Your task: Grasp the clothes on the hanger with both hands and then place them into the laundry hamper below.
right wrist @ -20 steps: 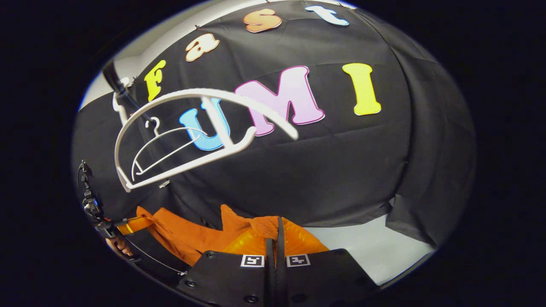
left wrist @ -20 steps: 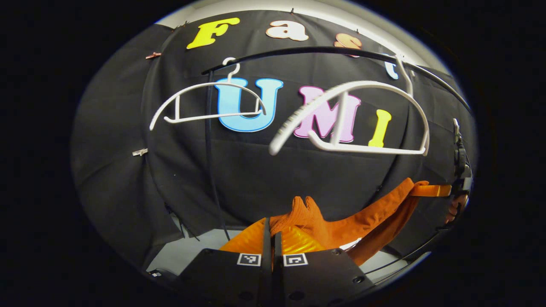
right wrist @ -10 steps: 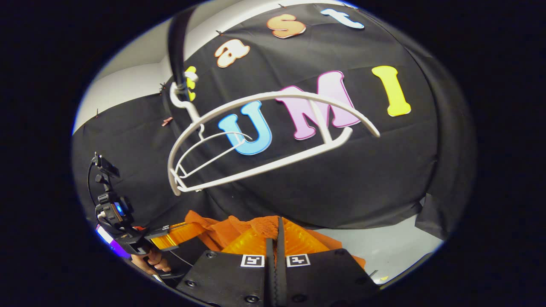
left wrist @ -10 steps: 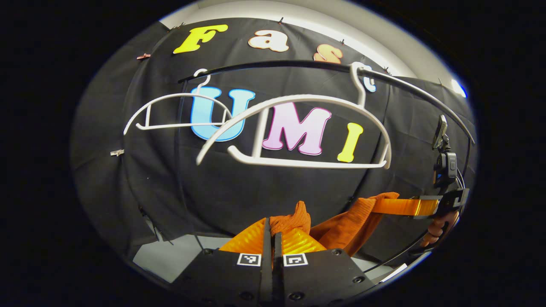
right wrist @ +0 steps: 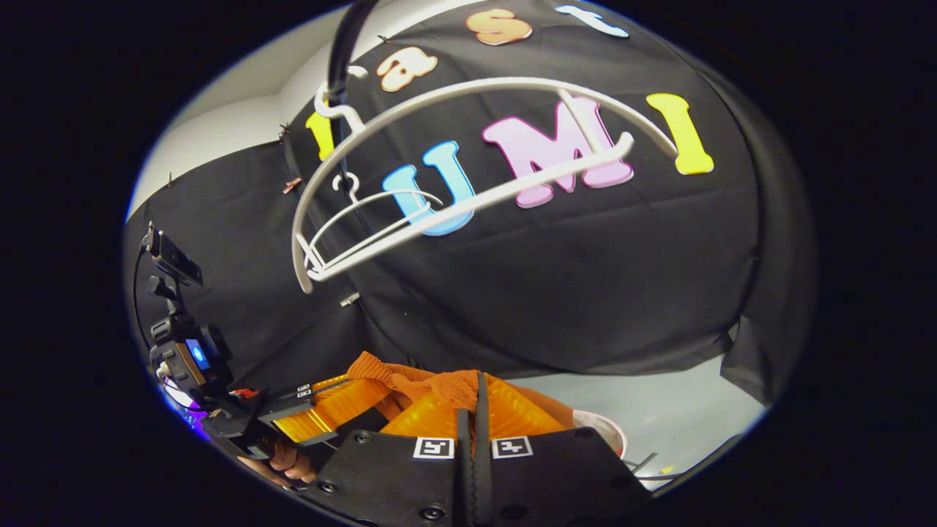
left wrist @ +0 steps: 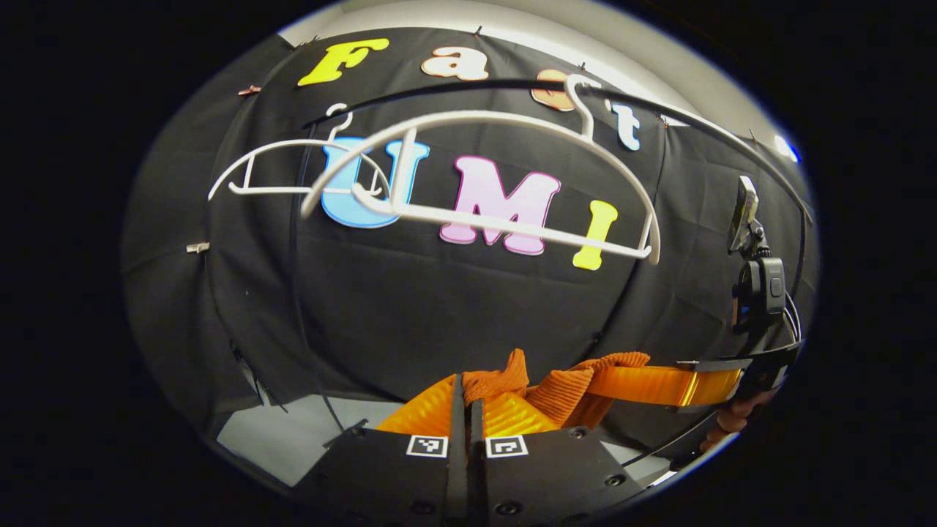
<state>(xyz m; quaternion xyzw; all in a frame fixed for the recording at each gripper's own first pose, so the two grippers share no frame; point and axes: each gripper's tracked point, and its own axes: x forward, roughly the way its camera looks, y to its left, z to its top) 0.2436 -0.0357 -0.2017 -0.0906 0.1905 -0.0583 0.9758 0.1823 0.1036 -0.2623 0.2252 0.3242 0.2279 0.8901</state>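
Orange garment (left wrist: pixel 498 382) was clamped by the left gripper (left wrist: pixel 463 399) and the right gripper (right wrist: pixel 470 399), below a bare white hanger (left wrist: pixel 498 179) on the rail (left wrist: pixel 468 86).

A black cloth (left wrist: pixel 439 307) covers the booth's wall, creased and pinned along its upper edge with small clips (left wrist: pixel 249 91). Above it runs a strip of pale wall (right wrist: pixel 219 139) (brightly lit from overhead). A dark curved rail (left wrist: pixel 454 89) crosses in front of the cloth, carried on a thin dark upright pole (left wrist: pixel 296 241). Below the cloth's loose hem lies a light grey floor (right wrist: pixel 681 410), also seen in the left gripper view (left wrist: pixel 285 439).
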